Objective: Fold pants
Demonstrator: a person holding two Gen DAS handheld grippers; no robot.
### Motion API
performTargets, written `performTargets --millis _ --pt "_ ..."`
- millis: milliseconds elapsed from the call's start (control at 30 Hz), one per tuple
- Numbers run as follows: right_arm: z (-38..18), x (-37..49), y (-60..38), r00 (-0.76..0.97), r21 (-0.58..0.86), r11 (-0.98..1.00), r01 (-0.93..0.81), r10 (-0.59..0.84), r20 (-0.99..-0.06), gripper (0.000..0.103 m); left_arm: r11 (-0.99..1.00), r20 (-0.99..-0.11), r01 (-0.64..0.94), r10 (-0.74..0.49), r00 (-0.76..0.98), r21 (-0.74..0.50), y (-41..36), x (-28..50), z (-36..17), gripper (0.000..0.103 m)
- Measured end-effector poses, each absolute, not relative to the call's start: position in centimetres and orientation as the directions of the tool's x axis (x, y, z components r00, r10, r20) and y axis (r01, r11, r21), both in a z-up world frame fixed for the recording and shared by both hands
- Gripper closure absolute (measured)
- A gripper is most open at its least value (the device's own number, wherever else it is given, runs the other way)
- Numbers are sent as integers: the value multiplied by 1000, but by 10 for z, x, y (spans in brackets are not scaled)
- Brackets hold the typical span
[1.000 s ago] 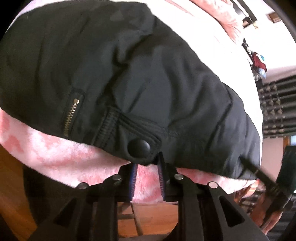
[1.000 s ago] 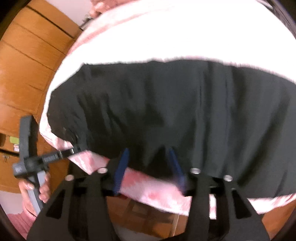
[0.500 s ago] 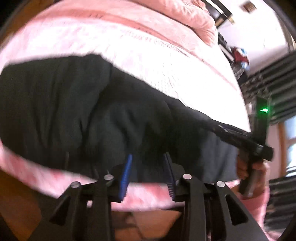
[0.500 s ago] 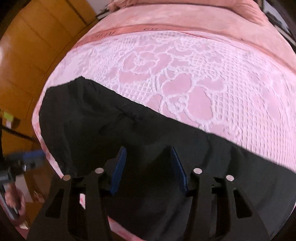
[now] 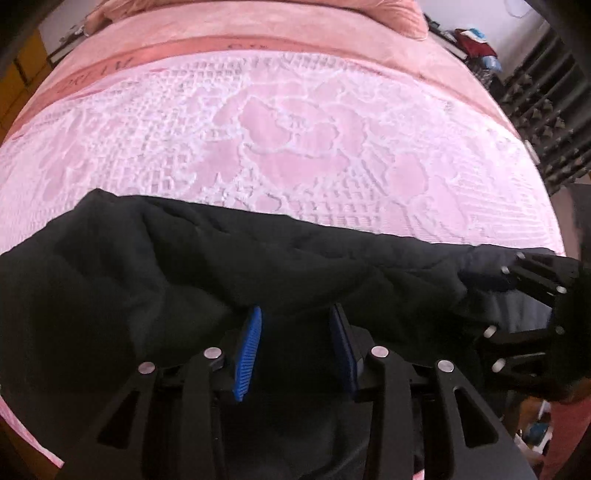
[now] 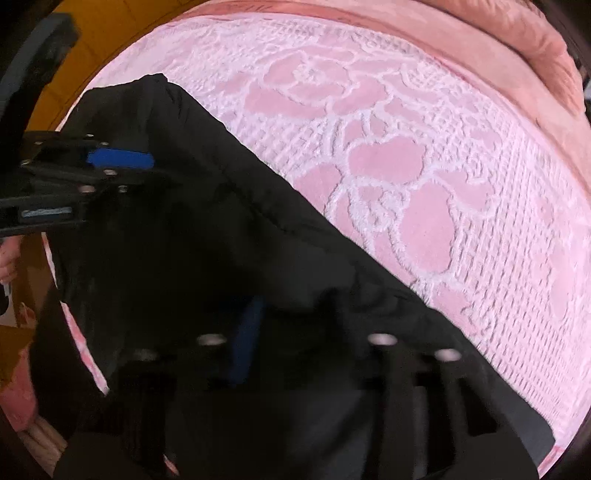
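Black pants (image 5: 147, 280) lie crumpled along the near edge of a pink bed cover (image 5: 295, 129) with a white lace rose pattern. My left gripper (image 5: 295, 310) is open, and its blue pads (image 5: 249, 350) stand apart over the dark cloth. At the right edge of the left wrist view, the right gripper (image 5: 517, 302) rests on the pants with cloth between its fingers. In the right wrist view the pants (image 6: 184, 240) run diagonally. My right gripper (image 6: 295, 306) is blurred, with one blue pad (image 6: 245, 339) showing and the other lost in the dark fabric. The left gripper (image 6: 151, 170) hovers at the far left.
A pink pillow (image 5: 388, 14) lies at the head of the bed. A dark slatted rack (image 5: 546, 122) and some clutter (image 5: 476, 40) stand to the right. Orange wooden cabinets (image 6: 110, 37) line the left side. A hand (image 6: 7, 258) shows at the left edge.
Both grippers moved from the bed's near edge up over the pants, and both views now tilt up across the bed. The waistband button and zipper are out of sight. The pants look more bunched.
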State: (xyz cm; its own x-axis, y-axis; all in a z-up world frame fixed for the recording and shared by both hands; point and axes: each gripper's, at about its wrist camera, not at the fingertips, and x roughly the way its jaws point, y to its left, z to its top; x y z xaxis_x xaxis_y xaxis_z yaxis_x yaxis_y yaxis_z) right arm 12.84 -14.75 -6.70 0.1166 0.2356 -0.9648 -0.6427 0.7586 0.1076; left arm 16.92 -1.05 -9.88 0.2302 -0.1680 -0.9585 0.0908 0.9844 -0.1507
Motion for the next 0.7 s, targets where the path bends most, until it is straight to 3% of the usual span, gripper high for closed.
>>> performTargets --millis 33,133,200,267,367,467,567,633,700 --pt "-66 130 -149 123 106 767 -633 235 -964 99 986 -958 85 -163 236 -146 -12 169 -99 66" --pt "-62 136 -155 130 143 783 -605 275 -953 102 988 -952 60 -153 264 -142 -12 169 -101 79" --pt "-55 136 -159 174 134 790 -599 291 -941 102 988 -946 19 -152 288 -153 -6 170 -102 93" --pt "-45 134 -162 230 118 798 -592 306 -924 103 985 -931 -22 -152 331 -169 4 176 -98 99" --pt "-57 131 -159 214 92 796 -598 269 -939 102 987 -933 -37 -138 334 -159 8 177 -101 99" --pt "-74 133 -156 186 85 797 -598 241 -952 96 995 -932 6 -100 347 -104 3 172 -105 99" --pt "-63 133 -163 187 112 805 -583 267 -946 90 990 -925 19 -135 356 -137 13 159 -92 97" --pt "-50 131 -165 197 133 804 -580 296 -935 68 990 -915 19 -134 380 -137 27 143 -81 94" --pt "-37 128 -156 214 140 783 -606 330 -920 67 992 -909 9 -117 400 -124 42 137 -75 91"
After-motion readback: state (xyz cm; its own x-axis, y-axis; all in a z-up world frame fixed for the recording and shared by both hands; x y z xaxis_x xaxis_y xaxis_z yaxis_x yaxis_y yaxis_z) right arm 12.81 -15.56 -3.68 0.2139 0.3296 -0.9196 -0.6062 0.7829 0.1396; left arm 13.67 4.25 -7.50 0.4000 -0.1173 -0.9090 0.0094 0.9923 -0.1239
